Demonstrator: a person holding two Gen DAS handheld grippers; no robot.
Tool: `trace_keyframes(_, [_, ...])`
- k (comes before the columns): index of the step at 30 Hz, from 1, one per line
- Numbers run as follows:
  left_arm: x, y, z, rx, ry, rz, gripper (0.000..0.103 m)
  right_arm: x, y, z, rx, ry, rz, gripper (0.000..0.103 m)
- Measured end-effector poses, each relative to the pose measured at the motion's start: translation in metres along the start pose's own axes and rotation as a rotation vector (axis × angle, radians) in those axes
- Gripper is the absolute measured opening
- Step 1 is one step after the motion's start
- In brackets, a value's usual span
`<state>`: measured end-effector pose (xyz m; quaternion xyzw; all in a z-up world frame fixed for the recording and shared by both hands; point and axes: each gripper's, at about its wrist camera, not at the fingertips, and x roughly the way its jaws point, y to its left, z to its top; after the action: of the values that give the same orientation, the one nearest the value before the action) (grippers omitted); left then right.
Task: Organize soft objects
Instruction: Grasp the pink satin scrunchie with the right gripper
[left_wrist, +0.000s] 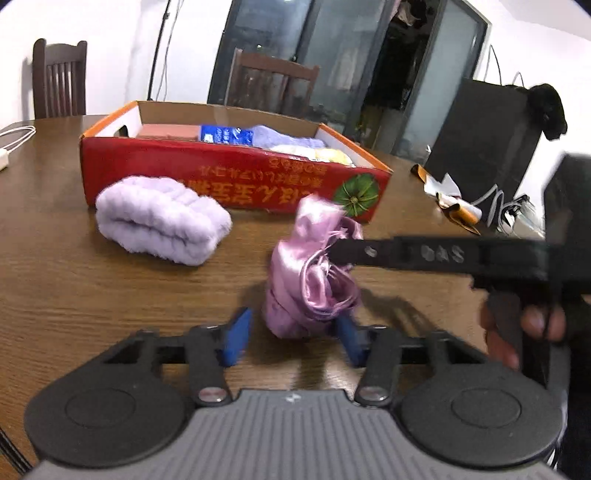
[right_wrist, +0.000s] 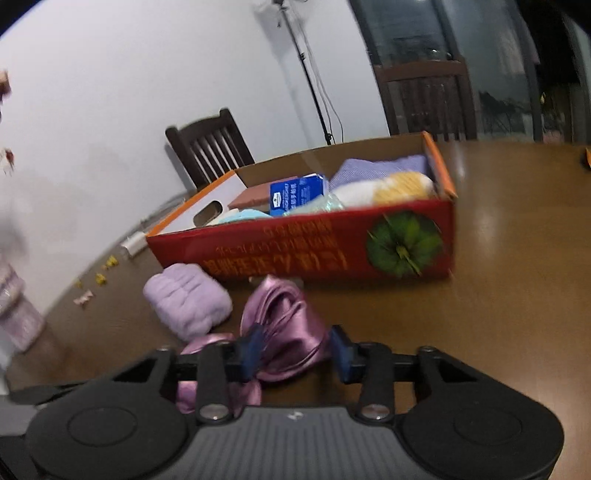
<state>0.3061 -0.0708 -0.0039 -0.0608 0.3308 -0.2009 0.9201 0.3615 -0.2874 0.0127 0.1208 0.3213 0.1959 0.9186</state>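
table (left_wrist: 55, 266): brown wood, carries everything; one in view.
chairs (left_wrist: 59, 79): two dark wooden ones behind the far edge, second (left_wrist: 273, 83) by the glass door.
black bag (left_wrist: 484, 147): one, upright on the table's right side, cables and wrappers at its foot.
box (left_wrist: 236, 173): one red cardboard carton with orange rim, open top, just behind the loose items. Its front wall stands between the satin cloth and the space inside.
box contents: one brown flat pack (right_wrist: 255, 195), one blue packet (right_wrist: 297, 194), roughly four folded soft pieces (purple, yellow, white, pale teal); exact count unclear under blur.
purple towel (left_wrist: 162, 219): one, fluffy, folded, on the table in front of the box's left half, left of the satin cloth and apart from it.
satin cloth (left_wrist: 314, 266): one pink bunch, on the table in front of the box's right half, pulled up between both tools.
left gripper (left_wrist: 293, 336): blue pads sit either side of the cloth's lower end; right pad touches it, left pad shows a gap, so not clamped.
right gripper (right_wrist: 295, 349): comes in from the right in the left view, jaws pinched onto the cloth's upper fold; a hand (left_wrist: 524, 325) holds its handle.
charger (left_wrist: 3, 158): one white, with cable, far left edge.
small clips (right_wrist: 99, 278): a few yellow and pink bits along the left table edge, too blurred to count.
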Motion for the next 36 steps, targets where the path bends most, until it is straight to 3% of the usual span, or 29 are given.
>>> trace_keyframes(3, [-0.005, -0.003, -0.003, -0.015, 0.007, -0.028, 0.022, -0.016, -0.002, -0.022, 0.02, -0.017, -0.024, 0.009])
trace_keyframes(8, [-0.042, -0.01, -0.012, 0.006, -0.04, -0.048, 0.018, -0.054, 0.008, -0.046, 0.067, -0.074, -0.018, 0.005])
trace_keyframes(11, [-0.064, -0.003, -0.02, -0.006, -0.062, -0.004, 0.019, -0.08, 0.025, -0.062, 0.059, -0.08, 0.021, 0.004])
trace_keyframes(14, [-0.084, 0.007, -0.031, -0.018, -0.077, 0.004, 0.028, -0.101, 0.046, -0.077, 0.001, -0.053, 0.046, 0.01])
trace_keyframes(16, [-0.097, 0.011, -0.029, -0.056, -0.095, -0.022, 0.054, -0.114, 0.049, -0.078, -0.018, -0.079, 0.024, 0.015])
trace_keyframes(17, [-0.101, 0.013, -0.025, -0.077, -0.114, -0.04, 0.061, -0.117, 0.047, -0.072, -0.013, -0.109, 0.007, 0.018])
trace_keyframes(18, [-0.105, 0.014, -0.02, -0.094, -0.137, -0.043, 0.069, -0.118, 0.043, -0.066, -0.003, -0.132, 0.0, 0.028])
trace_keyframes(19, [-0.106, 0.016, -0.013, -0.103, -0.164, -0.031, 0.069, -0.116, 0.039, -0.056, 0.007, -0.15, -0.006, 0.037])
trace_keyframes(23, [-0.082, 0.023, 0.014, -0.138, -0.189, 0.056, 0.07, -0.083, 0.028, -0.017, 0.008, -0.143, 0.005, 0.042])
trace_keyframes(27, [-0.043, 0.033, 0.017, -0.216, -0.052, 0.073, 0.063, -0.024, 0.023, 0.006, 0.03, -0.042, 0.009, 0.041])
trace_keyframes(32, [-0.049, 0.027, -0.005, -0.176, -0.038, 0.063, 0.062, -0.016, 0.025, -0.017, 0.012, 0.017, 0.035, 0.035])
trace_keyframes(36, [-0.049, 0.019, -0.018, -0.134, -0.037, 0.039, 0.05, -0.033, 0.028, -0.039, 0.012, -0.023, 0.027, 0.03])
